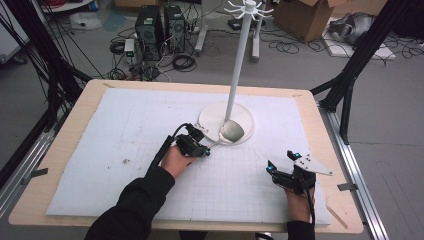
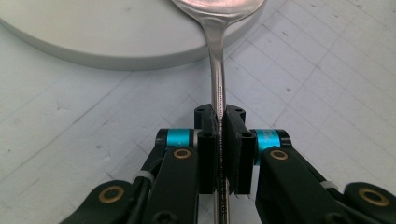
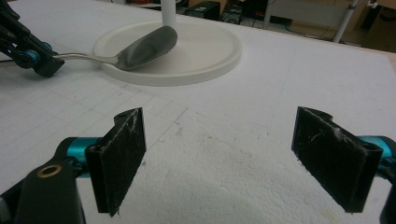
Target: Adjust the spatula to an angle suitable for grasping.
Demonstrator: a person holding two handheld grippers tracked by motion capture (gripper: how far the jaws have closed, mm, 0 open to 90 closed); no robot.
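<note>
Spoon gripped, not yet lifted.
Left gripper (image 2: 219, 122) clamped on spoon (image 2: 217, 56) handle; bowl resting on rack base (image 1: 212, 116); right gripper (image 3: 219, 154) idle, jaws spread wide; hanging on rack pending.

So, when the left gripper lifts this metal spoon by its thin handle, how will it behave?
The spoon looks like polished metal, so probably stiff, but slippery between the pads. The left gripper clamps the narrow handle far from the big bowl, which rests on the white round base, so the bowl end may droop or twist.
</note>
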